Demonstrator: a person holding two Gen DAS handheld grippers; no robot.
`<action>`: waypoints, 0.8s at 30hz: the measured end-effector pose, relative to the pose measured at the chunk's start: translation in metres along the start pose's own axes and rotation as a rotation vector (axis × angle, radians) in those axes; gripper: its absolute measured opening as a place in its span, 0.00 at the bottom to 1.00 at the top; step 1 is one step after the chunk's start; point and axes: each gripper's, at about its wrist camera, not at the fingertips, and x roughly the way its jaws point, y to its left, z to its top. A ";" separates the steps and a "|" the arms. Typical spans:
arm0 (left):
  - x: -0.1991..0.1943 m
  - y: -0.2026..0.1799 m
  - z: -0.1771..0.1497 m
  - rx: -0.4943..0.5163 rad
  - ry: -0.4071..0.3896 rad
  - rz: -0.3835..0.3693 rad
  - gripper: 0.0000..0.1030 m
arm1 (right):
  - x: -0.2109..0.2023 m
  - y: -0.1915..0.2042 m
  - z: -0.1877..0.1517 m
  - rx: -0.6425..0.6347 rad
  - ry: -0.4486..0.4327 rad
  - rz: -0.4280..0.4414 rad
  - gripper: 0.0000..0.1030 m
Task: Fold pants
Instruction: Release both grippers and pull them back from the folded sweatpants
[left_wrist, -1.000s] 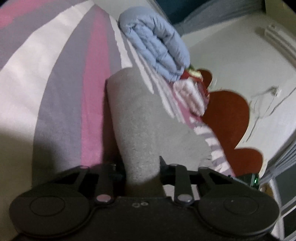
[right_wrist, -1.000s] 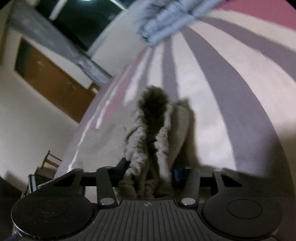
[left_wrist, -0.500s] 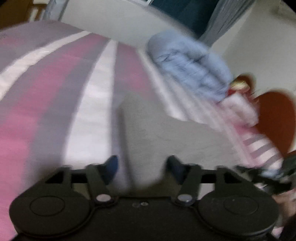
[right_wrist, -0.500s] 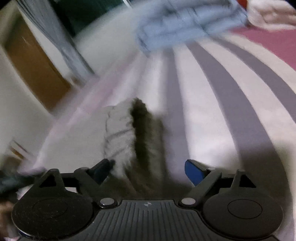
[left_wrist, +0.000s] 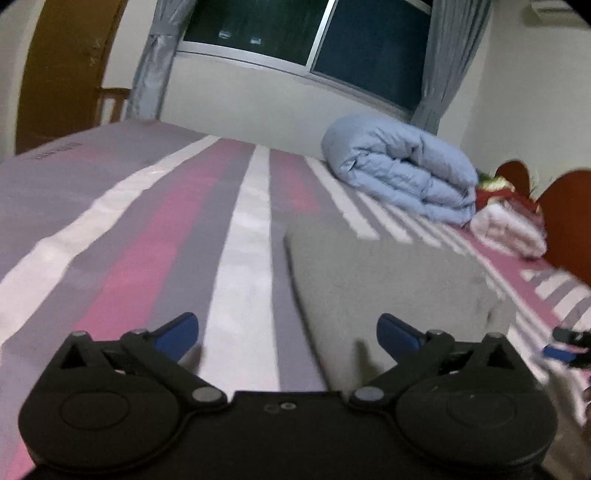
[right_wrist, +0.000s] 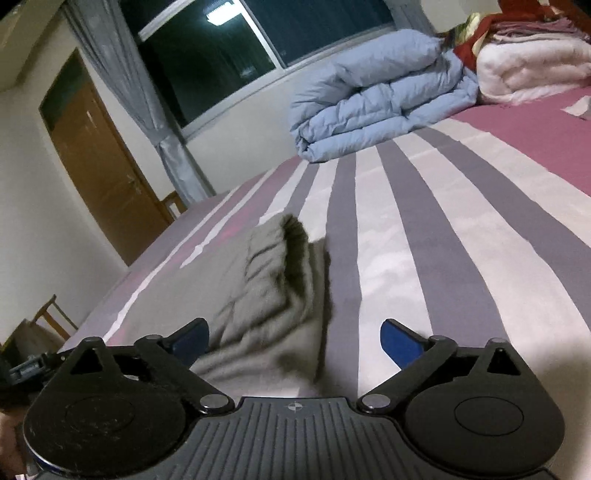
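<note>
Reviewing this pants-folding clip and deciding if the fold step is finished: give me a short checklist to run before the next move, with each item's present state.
1. Left gripper free of cloth: ok, jaws opening, nothing pinched between them.
2. Right gripper free of cloth: ok, jaws opening; the fabric lies between the fingers but the pads do not press it.
3. Grey pants resting on the striped bedsheet: ok.
4. Fold edge neat: not ok, the ribbed waistband end stands bunched and gaping.
5. Blue duvet apart from the pants: ok.
6. Layers aligned underneath: cannot tell.
</note>
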 end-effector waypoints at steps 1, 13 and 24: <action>-0.010 -0.003 -0.009 0.016 -0.002 0.017 0.94 | -0.007 0.004 -0.008 -0.012 -0.002 0.000 0.97; -0.115 -0.023 -0.055 0.013 -0.058 0.034 0.94 | -0.116 0.070 -0.078 -0.141 -0.121 -0.019 1.00; -0.207 -0.089 -0.101 0.082 -0.106 -0.038 0.94 | -0.206 0.132 -0.138 -0.158 -0.150 -0.021 1.00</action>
